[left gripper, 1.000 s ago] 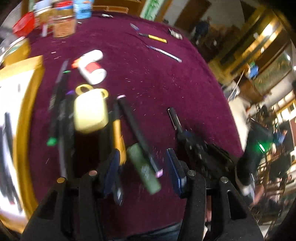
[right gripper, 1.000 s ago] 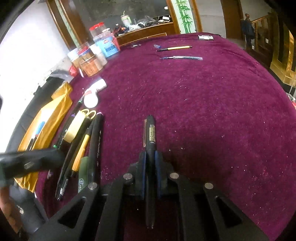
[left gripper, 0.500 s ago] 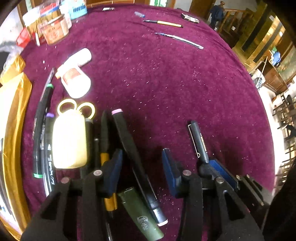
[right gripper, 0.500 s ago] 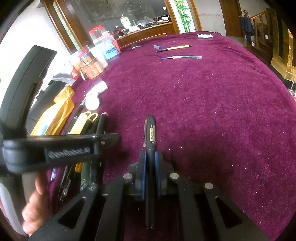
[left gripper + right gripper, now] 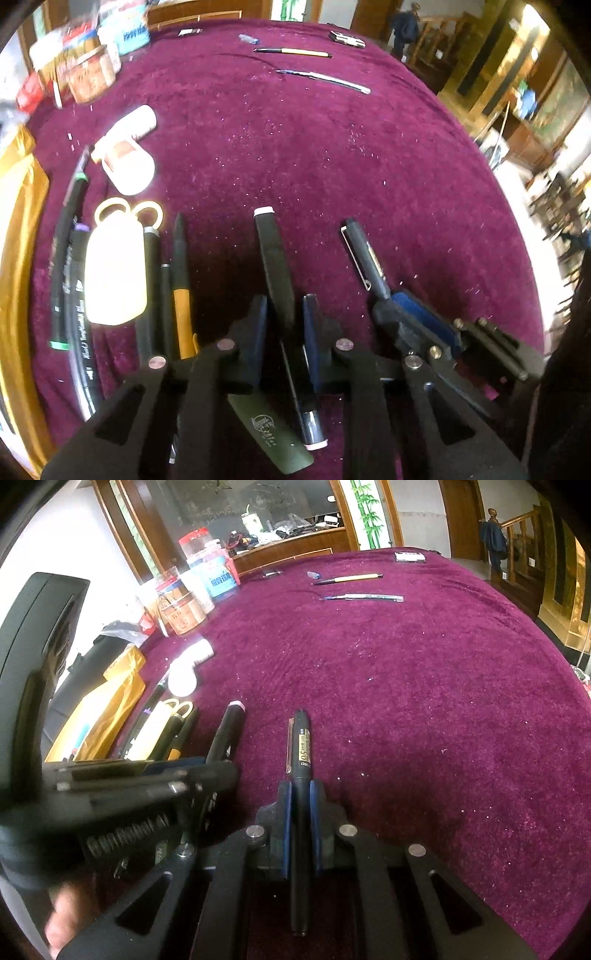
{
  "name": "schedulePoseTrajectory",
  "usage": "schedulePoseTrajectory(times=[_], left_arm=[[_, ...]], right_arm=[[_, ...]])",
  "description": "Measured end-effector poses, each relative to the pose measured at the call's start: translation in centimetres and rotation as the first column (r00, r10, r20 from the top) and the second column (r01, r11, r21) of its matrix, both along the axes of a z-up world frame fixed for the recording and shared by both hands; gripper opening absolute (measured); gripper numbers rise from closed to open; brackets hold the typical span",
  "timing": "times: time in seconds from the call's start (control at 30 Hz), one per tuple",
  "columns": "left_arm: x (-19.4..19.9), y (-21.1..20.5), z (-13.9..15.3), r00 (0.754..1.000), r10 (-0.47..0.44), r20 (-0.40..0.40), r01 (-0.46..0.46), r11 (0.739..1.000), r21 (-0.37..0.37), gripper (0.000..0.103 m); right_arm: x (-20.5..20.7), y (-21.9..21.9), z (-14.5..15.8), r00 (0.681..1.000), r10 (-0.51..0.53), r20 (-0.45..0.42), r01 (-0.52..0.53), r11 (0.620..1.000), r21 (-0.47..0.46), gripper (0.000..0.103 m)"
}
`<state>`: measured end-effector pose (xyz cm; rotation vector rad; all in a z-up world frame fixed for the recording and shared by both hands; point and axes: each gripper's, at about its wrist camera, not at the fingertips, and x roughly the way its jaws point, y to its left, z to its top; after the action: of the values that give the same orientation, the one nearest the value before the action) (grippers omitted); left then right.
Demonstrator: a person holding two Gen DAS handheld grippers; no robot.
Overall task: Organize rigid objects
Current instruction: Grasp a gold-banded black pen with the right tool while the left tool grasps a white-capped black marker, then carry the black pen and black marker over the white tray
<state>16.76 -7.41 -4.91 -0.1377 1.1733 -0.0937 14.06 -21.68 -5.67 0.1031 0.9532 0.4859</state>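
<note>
Now left gripper (image 5: 284, 314) fingers closing around pink-capped black marker (image 5: 275, 266); right gripper (image 5: 300, 794) clamps black pen (image 5: 301, 753).

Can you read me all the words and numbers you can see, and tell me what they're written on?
"05": yellow label on the black pen clamped in the right gripper.
"deli": on that pen, just under the label.
White script on the black marker: too bent to read.
Logo on the green marker: too small.
Blue-labelled jar and orange-labelled jar: too blurred.
</note>
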Motion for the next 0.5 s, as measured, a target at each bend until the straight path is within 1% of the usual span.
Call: schedulePoseTrajectory(times=[0.1, 0.17, 0.3, 0.4, 0.5], left_arm=[[0.1, 1.4, -0.2, 1.000, 0.019, -0.018, -0.021, 0.995, -0.101, 0.014], [0.1, 2.1, -0.1, 0.999, 0.032, -0.030, -0.036, 0.988, -0.149, 0.014], [-0.4, 2.0, 1.2, 1.000, 0.013, -0.019, -0.016, 0.977, -0.211, 0.012], [-1.1, 2.0, 2.7, 1.000, -0.006, 0.005, 0.007, 0.966, -0.257, 0.012], [-2.0, 3.0, 4.5, 1.000, -0.012, 0.027, 0.020, 0.953, -0.304, 0.012]], right_arm=[[-0.1, 0.4, 0.1, 1.000, 0.010, 0.013, -0.010, 1.000, -0.023, 0.008], [-0.2, 0.7, 0.2, 1.000, 0.013, 0.024, -0.012, 0.999, -0.038, 0.008], [-0.7, 0.5, 0.6, 0.998, 0.014, 0.055, -0.013, 1.000, -0.017, 0.008], [-0.9, 0.2, 1.0, 0.997, 0.008, 0.082, -0.008, 1.000, -0.002, 0.008], [-1.0, 0.1, 1.2, 0.995, 0.001, 0.097, -0.002, 1.000, 0.005, 0.008]])
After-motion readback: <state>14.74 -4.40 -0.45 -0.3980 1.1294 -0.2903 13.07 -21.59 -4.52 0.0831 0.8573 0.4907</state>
